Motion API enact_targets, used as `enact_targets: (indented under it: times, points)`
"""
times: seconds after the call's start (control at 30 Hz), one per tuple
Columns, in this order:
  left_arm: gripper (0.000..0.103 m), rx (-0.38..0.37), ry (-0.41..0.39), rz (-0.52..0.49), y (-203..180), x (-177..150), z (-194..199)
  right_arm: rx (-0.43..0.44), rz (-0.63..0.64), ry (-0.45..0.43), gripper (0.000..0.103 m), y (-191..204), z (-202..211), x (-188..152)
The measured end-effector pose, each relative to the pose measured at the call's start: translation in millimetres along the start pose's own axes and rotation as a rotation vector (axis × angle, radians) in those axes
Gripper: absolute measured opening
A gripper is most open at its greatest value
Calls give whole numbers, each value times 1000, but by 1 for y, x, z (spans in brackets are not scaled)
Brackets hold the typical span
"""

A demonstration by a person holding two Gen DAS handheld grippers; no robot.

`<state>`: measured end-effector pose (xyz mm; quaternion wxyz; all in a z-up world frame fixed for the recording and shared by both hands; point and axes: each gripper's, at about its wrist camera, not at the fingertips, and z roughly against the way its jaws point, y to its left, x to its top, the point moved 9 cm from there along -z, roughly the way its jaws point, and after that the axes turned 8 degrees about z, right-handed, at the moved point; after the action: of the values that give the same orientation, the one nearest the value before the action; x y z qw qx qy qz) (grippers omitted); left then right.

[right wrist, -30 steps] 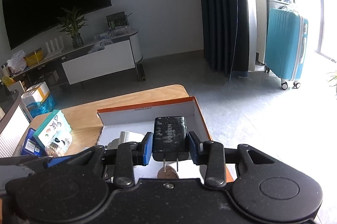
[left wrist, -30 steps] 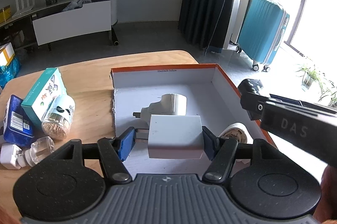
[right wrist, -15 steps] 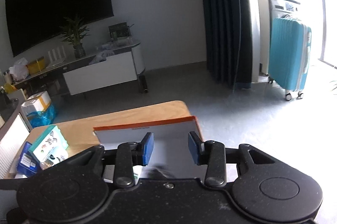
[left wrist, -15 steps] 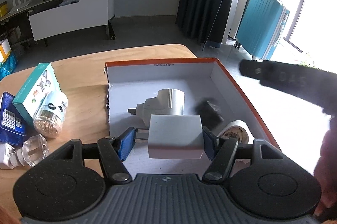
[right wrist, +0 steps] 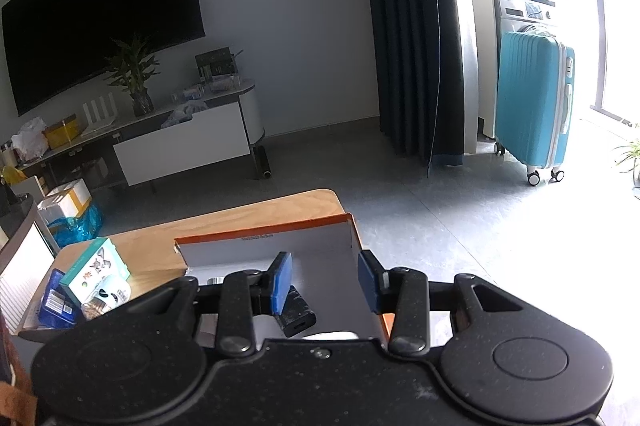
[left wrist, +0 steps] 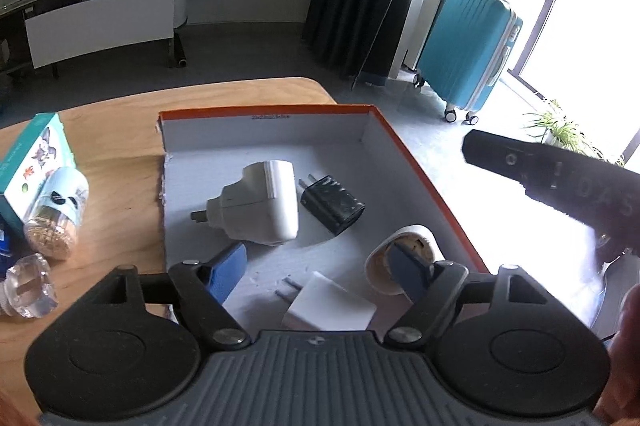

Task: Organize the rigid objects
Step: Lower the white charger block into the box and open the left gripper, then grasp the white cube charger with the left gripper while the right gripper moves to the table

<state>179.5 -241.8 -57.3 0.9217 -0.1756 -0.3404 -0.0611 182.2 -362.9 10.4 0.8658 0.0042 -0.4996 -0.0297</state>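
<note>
From the left wrist view, the left gripper [left wrist: 318,268] has just been opening: its blue fingers [left wrist: 226,272] stand apart, and the small white square charger [left wrist: 328,302] lies loose between them on the floor of the white cardboard box with the orange rim [left wrist: 424,181], no pad pressing it. Deeper in the box lie the large white rounded plug adapter [left wrist: 256,203], the black cube charger [left wrist: 334,203] and a cream cylindrical piece [left wrist: 400,262] just beside the right-hand finger. On the wooden surface [left wrist: 120,153] to the left wait a teal printed carton [left wrist: 34,153], a clear jar of toothpicks [left wrist: 58,211] and a clear faceted knob [left wrist: 24,290]. The likely risk is that, on withdrawing, a finger catches the white charger's prongs or nudges the cream piece, and flips either against the box wall.

From the right wrist view, the right gripper [right wrist: 325,282] hangs over the box's near end with its fingers [right wrist: 280,282] parted and nothing clamped; the black charger [right wrist: 296,314] sits below the left one. A careless swing could clip the orange rim and shift the light box.
</note>
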Motion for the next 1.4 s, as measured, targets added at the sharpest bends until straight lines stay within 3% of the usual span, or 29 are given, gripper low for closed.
enact_targets:
  times: [0.1, 0.5, 1.4]
  points:
    - [80, 19, -2, 26, 8, 0, 6, 9, -2, -6, 49, 4, 5, 1]
    - [89, 145, -31, 53, 52, 4, 40, 28, 15, 17, 78, 34, 12, -6]
    - [91, 257, -92, 172, 144, -5, 90, 169, 126, 100, 81, 139, 2, -29]
